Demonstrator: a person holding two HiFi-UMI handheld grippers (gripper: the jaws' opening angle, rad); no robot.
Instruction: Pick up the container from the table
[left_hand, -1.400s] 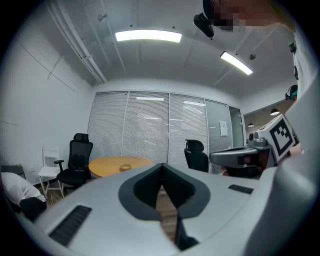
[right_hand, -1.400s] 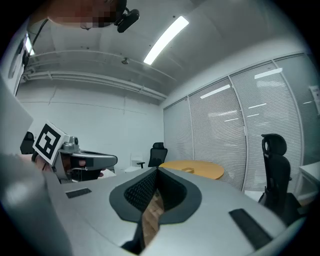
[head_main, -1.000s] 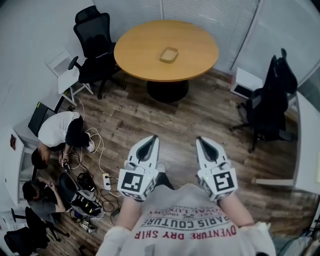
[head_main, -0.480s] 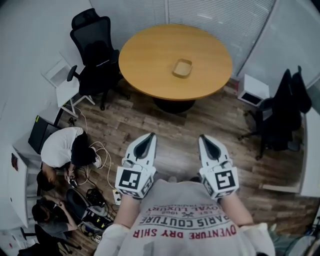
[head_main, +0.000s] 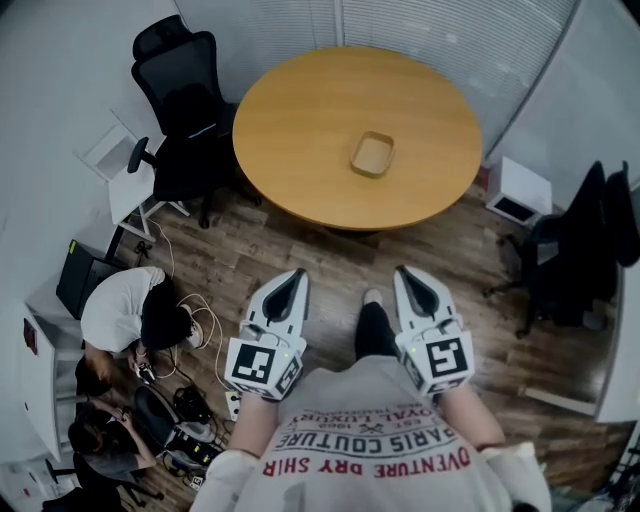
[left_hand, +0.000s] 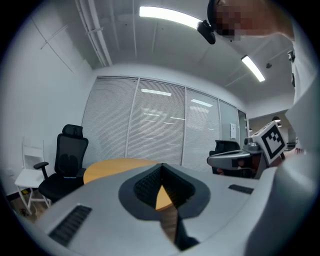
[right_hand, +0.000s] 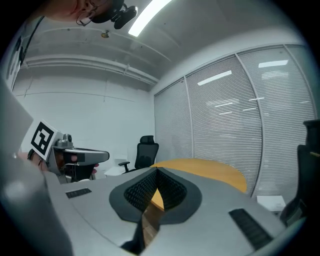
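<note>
Container (head_main: 372, 154) nearer closed left tongs (head_main: 297, 276), right tongs (head_main: 405, 274)

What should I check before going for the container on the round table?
1. Container in sight on the table: ok.
2. Container upright: ok.
3. Left gripper open: not ok, shut and empty.
4. Right gripper open: not ok, shut and empty.
5. Both at the container: not ok, they are over the floor, short of the table.
6. Chair clear of the approach: ok, it stands off to the side.
</note>
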